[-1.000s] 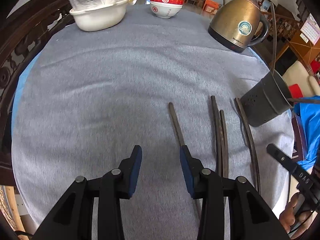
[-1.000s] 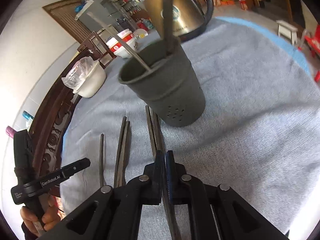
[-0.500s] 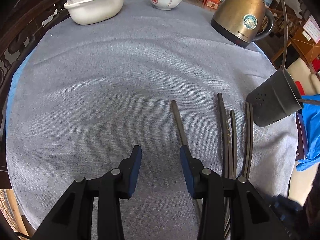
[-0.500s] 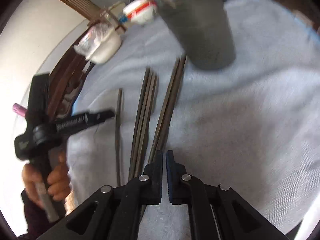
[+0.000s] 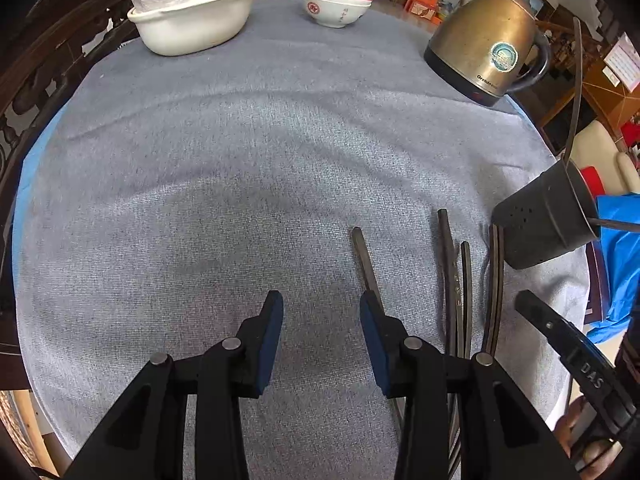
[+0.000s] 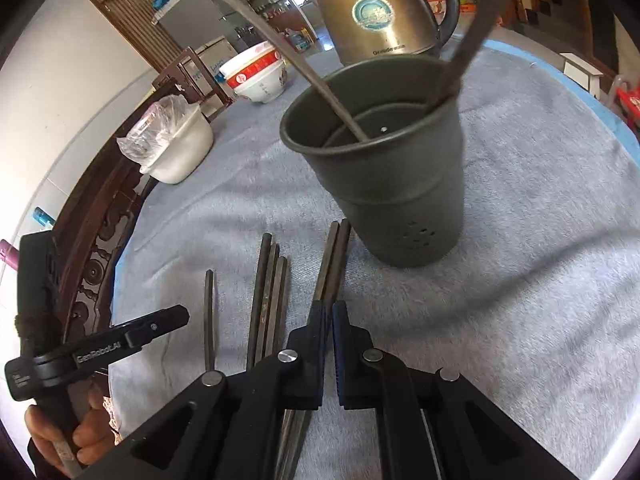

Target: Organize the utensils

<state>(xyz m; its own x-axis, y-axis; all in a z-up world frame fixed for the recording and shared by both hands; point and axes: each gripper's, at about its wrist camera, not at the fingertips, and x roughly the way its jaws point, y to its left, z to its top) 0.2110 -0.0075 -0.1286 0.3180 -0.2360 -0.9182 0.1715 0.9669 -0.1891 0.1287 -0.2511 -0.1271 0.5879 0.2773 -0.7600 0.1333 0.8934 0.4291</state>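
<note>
a round table covered in a grey cloth (image 5: 248, 168) fills both views. the left gripper (image 5: 320, 332) hovers low over the cloth with its jaws spread wide and nothing between them; a single dark chopstick (image 5: 366, 260) lies just beside its right finger. further right lie more dark chopsticks: a close bundle (image 5: 454, 276) and then a pair (image 5: 496, 280) whose far ends reach the base of a dark utensil holder (image 5: 548, 220). in the right wrist view the holder (image 6: 384, 184) stands upright on the cloth with two long utensils leaning out of it. the right gripper (image 6: 328, 348) has its jaws nearly together over the near part of the pair (image 6: 332, 264); whether the pads actually pinch the chopsticks cannot be told. at the far side of the table sit a brass-coloured kettle (image 5: 486, 44), stacked red-and-white bowls (image 5: 338, 0) and a white tub (image 5: 192, 20) holding a plastic bag.
</note>
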